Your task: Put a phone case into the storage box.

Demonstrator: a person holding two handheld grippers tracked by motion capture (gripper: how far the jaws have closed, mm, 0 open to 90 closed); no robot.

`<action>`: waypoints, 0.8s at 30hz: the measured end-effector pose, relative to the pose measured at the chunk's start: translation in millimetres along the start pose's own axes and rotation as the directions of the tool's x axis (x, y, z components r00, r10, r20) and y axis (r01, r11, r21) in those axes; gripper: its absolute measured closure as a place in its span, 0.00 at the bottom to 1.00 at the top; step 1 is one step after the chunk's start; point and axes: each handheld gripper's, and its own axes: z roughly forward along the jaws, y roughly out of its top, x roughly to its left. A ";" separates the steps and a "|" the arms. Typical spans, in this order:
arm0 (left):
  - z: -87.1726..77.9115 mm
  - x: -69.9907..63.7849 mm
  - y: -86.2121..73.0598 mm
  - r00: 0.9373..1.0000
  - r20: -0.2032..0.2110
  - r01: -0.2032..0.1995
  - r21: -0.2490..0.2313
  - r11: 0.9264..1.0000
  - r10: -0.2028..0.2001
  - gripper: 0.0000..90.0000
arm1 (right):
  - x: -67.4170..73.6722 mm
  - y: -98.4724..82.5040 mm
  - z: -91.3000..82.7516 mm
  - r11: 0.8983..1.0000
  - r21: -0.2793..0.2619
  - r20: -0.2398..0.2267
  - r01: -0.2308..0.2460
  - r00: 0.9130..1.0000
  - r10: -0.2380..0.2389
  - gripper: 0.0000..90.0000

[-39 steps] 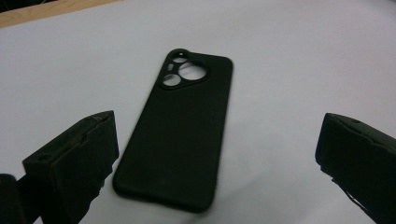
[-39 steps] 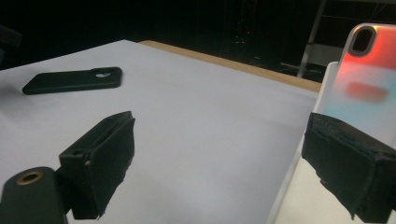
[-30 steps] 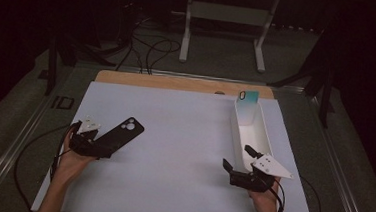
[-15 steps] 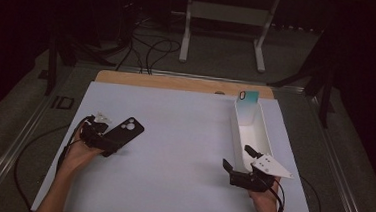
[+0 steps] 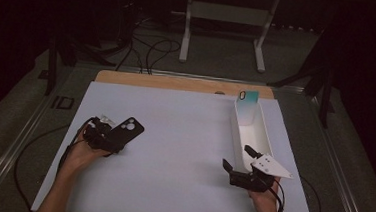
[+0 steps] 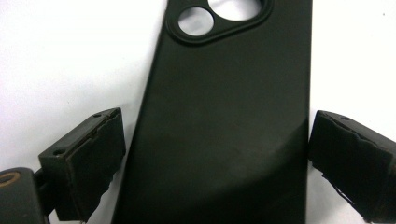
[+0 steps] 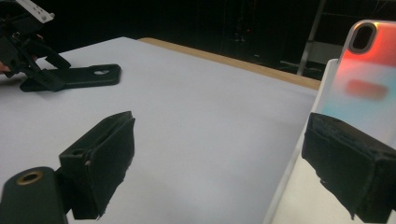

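Note:
A black phone case (image 5: pixel 128 130) lies flat on the white table, camera cutout at its far end. My left gripper (image 5: pixel 107 139) stands open with its jaws on either side of the case's near end. In the left gripper view the case (image 6: pixel 233 93) lies between the jaws of the left gripper (image 6: pixel 217 163) with a small gap on each side. My right gripper (image 5: pixel 238 158) is open at the near end of a long white tray (image 5: pixel 264 134), one jaw over the tray. A pastel phone case (image 7: pixel 369 79) leans upright at the tray's far end.
The white board (image 5: pixel 184 136) covers a wooden table whose far edge (image 5: pixel 177 82) shows. Cables trail from both grippers off the near edge. A white metal stand (image 5: pixel 227 18) and floor cables lie beyond the table.
My left gripper has moved forward and right, so its jaws now straddle the black case's near end. The right gripper has stayed put.

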 end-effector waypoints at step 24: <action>-13.6 -17.2 2.0 0.998 -0.014 0.056 -0.103 0.993 -0.058 0.18 | 1.4 1.0 1.2 1.000 0.003 0.007 0.000 1.000 0.000 0.10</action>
